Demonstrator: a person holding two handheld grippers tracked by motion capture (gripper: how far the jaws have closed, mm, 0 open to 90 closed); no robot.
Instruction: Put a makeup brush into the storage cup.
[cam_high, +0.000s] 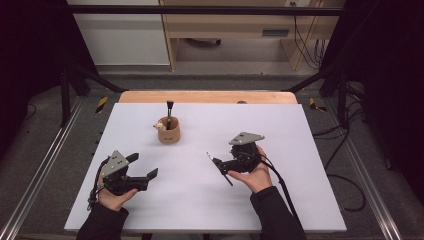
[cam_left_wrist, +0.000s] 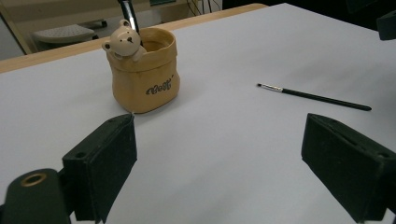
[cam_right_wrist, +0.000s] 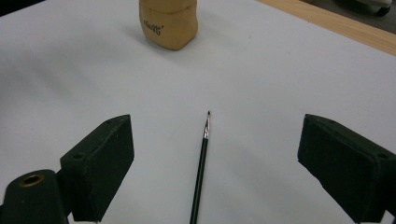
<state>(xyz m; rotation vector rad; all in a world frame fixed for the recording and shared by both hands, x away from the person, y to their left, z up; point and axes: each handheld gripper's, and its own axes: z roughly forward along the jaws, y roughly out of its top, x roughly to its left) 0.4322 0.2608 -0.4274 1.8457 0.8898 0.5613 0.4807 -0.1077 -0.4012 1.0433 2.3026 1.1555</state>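
Note:
A tan pot (cam_high: 168, 132) with a small bear figure (cam_left_wrist: 123, 41) on its rim stands at the back middle of the white sheet (cam_high: 300, 150). A black-handled brush (cam_high: 170, 108) stands upright in it. A thin black paintbrush (cam_right_wrist: 201, 170) lies flat on the sheet, tip toward the pot (cam_right_wrist: 168, 23). My right gripper (cam_right_wrist: 217, 140) is open, with its jaws on either side of this brush (cam_high: 220, 169) and not touching it. My left gripper (cam_left_wrist: 219, 128) is open and empty at the front left, facing the pot (cam_left_wrist: 144, 74) and the thin brush (cam_left_wrist: 317, 98).
The sheet covers a wooden table whose far edge (cam_high: 207, 96) shows behind it. Black frame posts (cam_high: 65, 85) stand at both back corners, and cables (cam_high: 345, 150) lie on the floor to the right. A cabinet (cam_high: 240, 25) stands beyond the table.

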